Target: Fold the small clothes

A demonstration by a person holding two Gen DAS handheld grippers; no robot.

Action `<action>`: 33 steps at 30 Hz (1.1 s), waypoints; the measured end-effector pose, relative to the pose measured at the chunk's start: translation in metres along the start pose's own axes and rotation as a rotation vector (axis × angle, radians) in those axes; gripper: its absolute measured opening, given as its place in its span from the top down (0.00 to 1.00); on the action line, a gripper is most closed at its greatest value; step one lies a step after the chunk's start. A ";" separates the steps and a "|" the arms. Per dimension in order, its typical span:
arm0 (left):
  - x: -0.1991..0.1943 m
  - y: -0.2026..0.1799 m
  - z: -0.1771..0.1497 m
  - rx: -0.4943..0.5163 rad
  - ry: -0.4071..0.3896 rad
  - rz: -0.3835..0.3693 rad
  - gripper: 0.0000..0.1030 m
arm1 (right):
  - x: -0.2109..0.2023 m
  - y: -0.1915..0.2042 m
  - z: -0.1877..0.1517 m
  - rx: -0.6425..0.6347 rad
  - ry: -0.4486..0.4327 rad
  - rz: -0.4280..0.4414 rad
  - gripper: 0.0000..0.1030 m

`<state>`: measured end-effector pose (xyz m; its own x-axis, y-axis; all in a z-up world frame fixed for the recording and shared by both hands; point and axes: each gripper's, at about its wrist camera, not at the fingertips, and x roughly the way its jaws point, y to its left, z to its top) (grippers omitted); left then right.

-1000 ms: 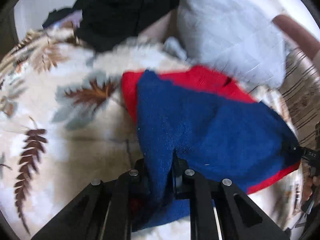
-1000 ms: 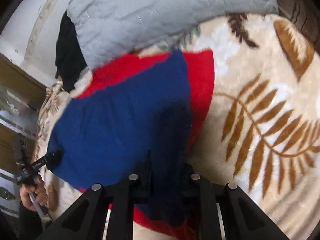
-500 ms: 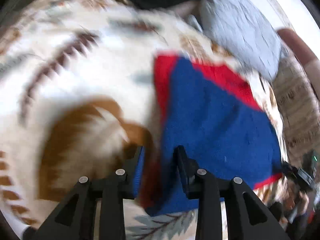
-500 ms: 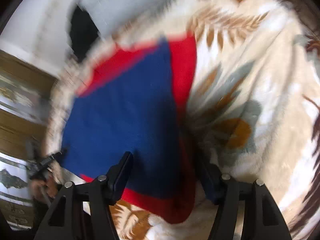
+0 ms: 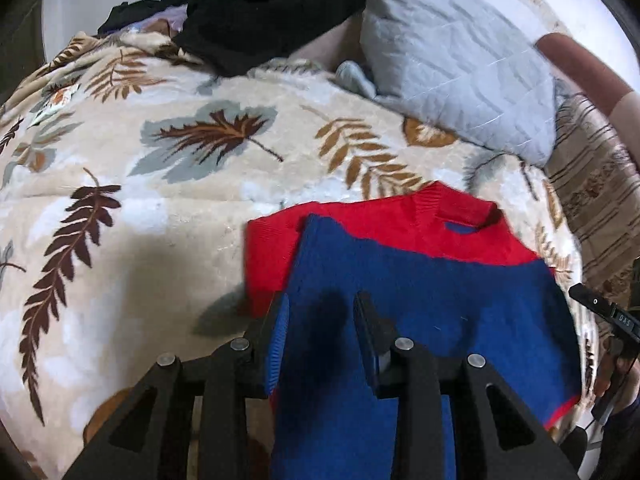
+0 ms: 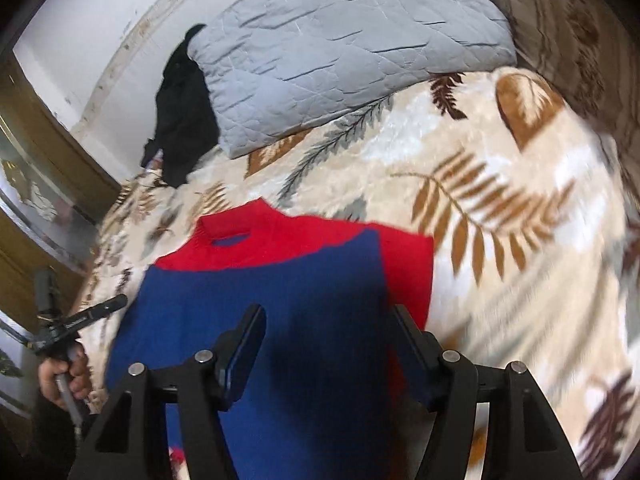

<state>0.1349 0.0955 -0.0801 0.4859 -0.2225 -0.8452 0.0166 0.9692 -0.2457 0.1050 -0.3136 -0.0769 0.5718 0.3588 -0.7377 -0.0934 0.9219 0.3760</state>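
A small blue and red knitted sweater lies flat on a leaf-patterned blanket, red collar to the far side, with a red sleeve folded along its edge. My left gripper is open just above the sweater's near left part, jaws apart over the blue cloth. In the right wrist view the same sweater fills the near middle. My right gripper is open wide above its near right part, holding nothing. The other gripper shows at the left edge.
A grey quilted pillow lies at the far side of the bed, also in the right wrist view. A black garment is heaped beside it. A striped brown cover lies to the right. Wooden furniture stands at left.
Both grippers were shut on the sweater's edge a second ago. They have opened, let it go and drawn back; the sweater now lies flat on the blanket.
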 end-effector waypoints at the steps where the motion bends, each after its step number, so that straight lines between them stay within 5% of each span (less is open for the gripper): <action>1: 0.004 0.001 0.000 -0.001 0.008 0.004 0.67 | 0.008 -0.001 0.003 -0.003 0.009 -0.014 0.35; 3: 0.012 0.003 0.001 -0.006 0.016 0.009 0.67 | 0.028 -0.006 0.008 -0.006 0.065 -0.026 0.37; 4: 0.013 0.004 0.001 -0.002 0.019 0.010 0.67 | 0.035 -0.006 0.008 -0.011 0.090 -0.025 0.49; 5: 0.013 0.004 0.002 0.008 0.017 0.022 0.83 | 0.041 -0.006 0.007 -0.020 0.105 -0.028 0.77; 7: 0.010 0.002 0.003 0.030 0.007 0.014 0.92 | 0.041 0.000 0.006 -0.061 0.107 -0.070 0.90; 12: -0.045 -0.010 0.011 0.061 -0.182 -0.028 0.92 | -0.003 0.023 0.019 -0.143 -0.016 -0.107 0.92; 16: -0.023 -0.007 0.021 0.039 -0.172 0.020 0.92 | -0.021 0.021 0.038 -0.134 -0.115 -0.146 0.92; 19: 0.020 0.000 0.018 0.018 -0.035 0.074 0.88 | 0.024 -0.005 0.034 -0.056 -0.010 -0.144 0.88; 21: 0.017 0.002 0.011 0.015 -0.038 0.077 0.87 | 0.054 -0.024 0.020 0.028 0.096 -0.111 0.87; 22: 0.005 0.001 0.008 0.020 -0.058 0.079 0.87 | 0.049 -0.027 0.013 0.039 0.054 -0.101 0.84; 24: -0.020 -0.001 0.004 0.034 -0.106 0.093 0.86 | 0.034 -0.027 0.010 0.048 0.025 -0.109 0.56; 25: -0.033 -0.003 0.001 0.035 -0.132 0.090 0.86 | 0.024 -0.025 0.009 0.056 0.007 -0.110 0.27; 28: -0.065 -0.017 -0.016 0.068 -0.189 0.053 0.76 | -0.019 -0.011 0.004 0.076 -0.099 -0.086 0.25; 33: -0.075 -0.043 -0.064 0.112 -0.196 0.039 0.51 | -0.050 0.024 -0.034 0.172 -0.094 0.284 0.25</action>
<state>0.0417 0.0635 -0.0367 0.6487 -0.1701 -0.7418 0.0858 0.9848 -0.1508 0.0468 -0.3044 -0.0501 0.6161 0.5755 -0.5379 -0.1258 0.7459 0.6540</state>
